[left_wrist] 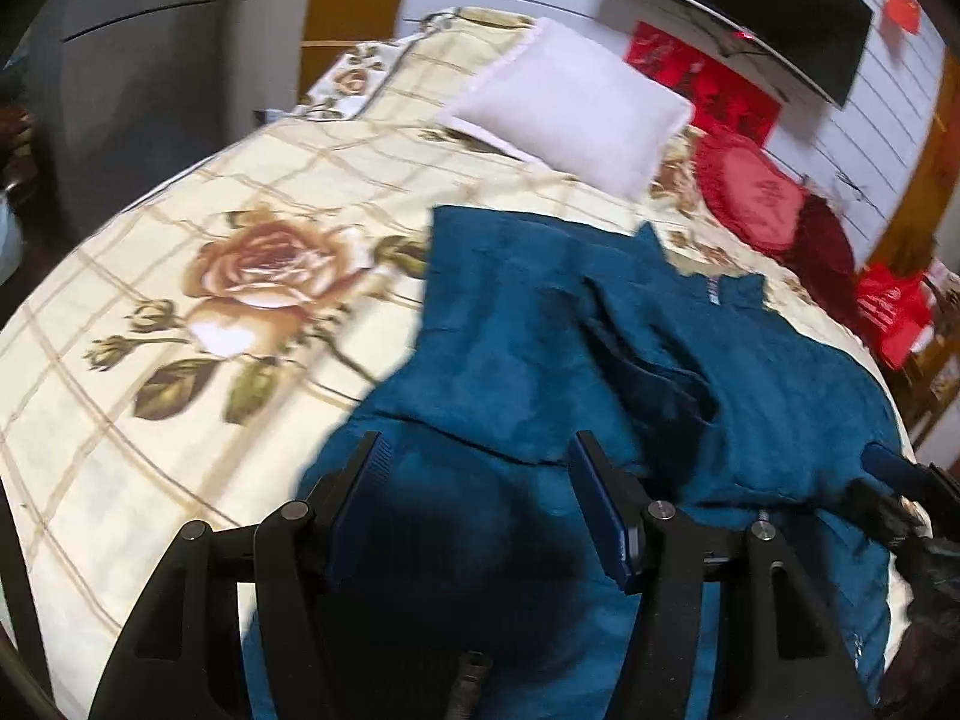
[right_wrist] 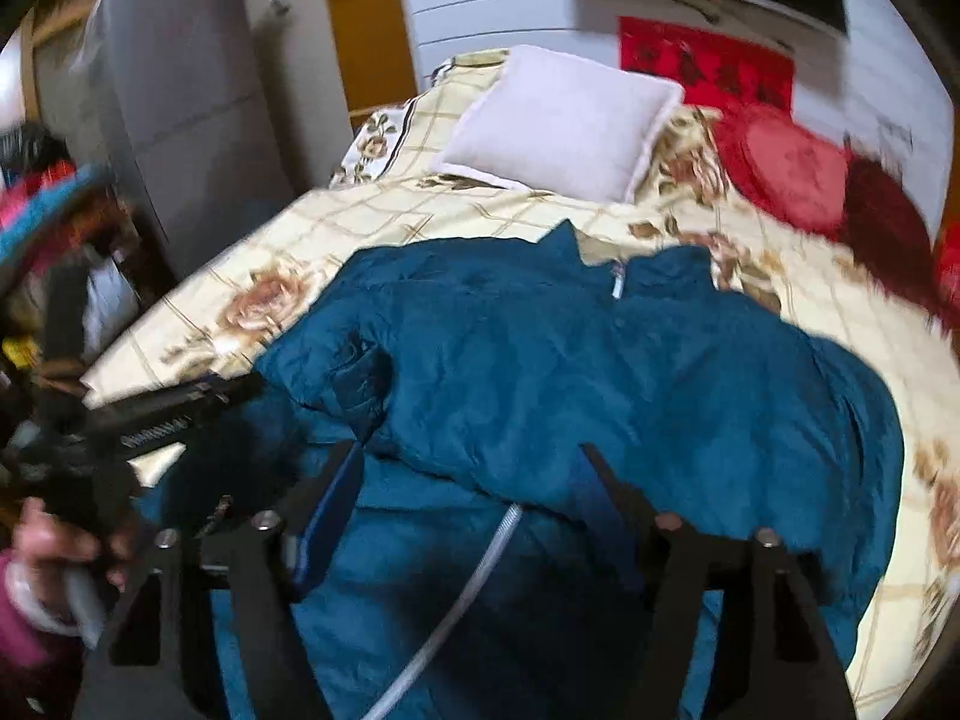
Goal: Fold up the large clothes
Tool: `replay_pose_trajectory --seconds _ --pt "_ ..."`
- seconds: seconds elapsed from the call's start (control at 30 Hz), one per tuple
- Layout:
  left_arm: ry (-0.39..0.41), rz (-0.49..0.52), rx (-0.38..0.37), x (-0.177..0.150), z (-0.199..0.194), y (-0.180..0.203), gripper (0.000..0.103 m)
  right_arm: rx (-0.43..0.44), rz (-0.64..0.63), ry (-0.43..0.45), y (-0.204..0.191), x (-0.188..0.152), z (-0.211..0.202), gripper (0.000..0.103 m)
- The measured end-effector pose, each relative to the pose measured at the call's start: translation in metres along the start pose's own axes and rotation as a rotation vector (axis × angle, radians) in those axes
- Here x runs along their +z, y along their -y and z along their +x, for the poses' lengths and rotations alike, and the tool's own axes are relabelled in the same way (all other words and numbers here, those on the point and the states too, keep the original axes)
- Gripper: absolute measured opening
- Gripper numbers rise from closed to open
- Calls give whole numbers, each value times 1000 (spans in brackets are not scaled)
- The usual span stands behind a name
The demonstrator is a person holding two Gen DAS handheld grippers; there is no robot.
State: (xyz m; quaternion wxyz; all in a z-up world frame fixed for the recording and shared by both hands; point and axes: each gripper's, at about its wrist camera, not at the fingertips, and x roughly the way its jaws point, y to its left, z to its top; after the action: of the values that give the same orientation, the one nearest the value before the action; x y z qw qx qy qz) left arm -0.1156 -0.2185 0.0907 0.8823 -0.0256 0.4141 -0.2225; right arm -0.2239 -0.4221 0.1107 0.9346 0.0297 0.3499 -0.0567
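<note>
Left wrist view: left gripper (left_wrist: 480, 498), jaws apart, nothing between the pads, hovering over a teal-blue padded jacket (left_wrist: 528, 348) spread on a cream bedspread with printed brown roses (left_wrist: 180, 240). One jacket panel folded across the body, collar towards a pale lilac square pillow (left_wrist: 570, 108). Right wrist view: right gripper (right_wrist: 474, 504), jaws likewise apart above the jacket's (right_wrist: 540, 360) near part, grey zip (right_wrist: 456, 606) curving between them, unclamped. Red heart cushion (right_wrist: 786, 162) beside the pillow.

Teal jacket (right_wrist: 540, 360) — its near hem runs off the bottom edge, hidden behind the gripper frames in both views. Red cushions (right_wrist: 792, 168) and clutter (right_wrist: 42, 222) at left — blurred, details unreadable. Wall screen (left_wrist: 750, 6) cropped by the top edge.
</note>
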Motion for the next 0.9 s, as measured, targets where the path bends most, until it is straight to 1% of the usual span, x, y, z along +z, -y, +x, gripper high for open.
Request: replay_pose_trajectory --seconds 0.03,0.1,0.13,0.17,0.2,0.27,0.3,0.33,0.37,0.43,0.5,0.57,0.7,0.83,0.9 --pt "-4 -26 -8 3 0 -8 74 -19 -7 2 -7 3 8 72" --pt "-9 -68 -27 7 2 -20 74 -92 -43 8 -20 10 28 72" --pt "-12 -90 -39 9 2 -26 74 -129 -57 -5 -27 14 43 72" --pt "-15 -105 -51 11 3 -30 74 -134 -51 -20 -30 15 54 72" --pt "-20 -116 -63 12 4 -32 74 -118 -42 -43 -34 14 65 72" --pt "-30 -134 -83 13 7 -36 74 -58 -53 -110 -46 7 84 72" --pt "-32 -138 -90 13 7 -36 74 -55 -74 -121 -52 4 87 72" --pt "-34 -141 -106 12 8 -35 74 -61 -98 -114 -56 0 84 72" --pt "-37 -141 -117 11 8 -33 74 -61 -109 -103 -57 -4 78 72" --pt "-42 -127 -136 7 9 -26 74 -52 -85 -93 -49 -9 62 72" --pt "-48 -95 -142 3 12 -14 74 -36 -47 -76 -35 -15 39 72" --pt "-49 -63 -141 -2 14 -3 74 -43 -41 -55 -20 -22 12 72" --pt "-64 -17 -139 -8 22 19 74 -109 -49 -47 16 -36 -33 72" --pt "-52 -28 -161 -7 29 30 74 -173 9 -39 66 -57 -76 72" --pt "-68 -13 -172 -5 40 38 67 -210 54 -25 92 -66 -96 73"
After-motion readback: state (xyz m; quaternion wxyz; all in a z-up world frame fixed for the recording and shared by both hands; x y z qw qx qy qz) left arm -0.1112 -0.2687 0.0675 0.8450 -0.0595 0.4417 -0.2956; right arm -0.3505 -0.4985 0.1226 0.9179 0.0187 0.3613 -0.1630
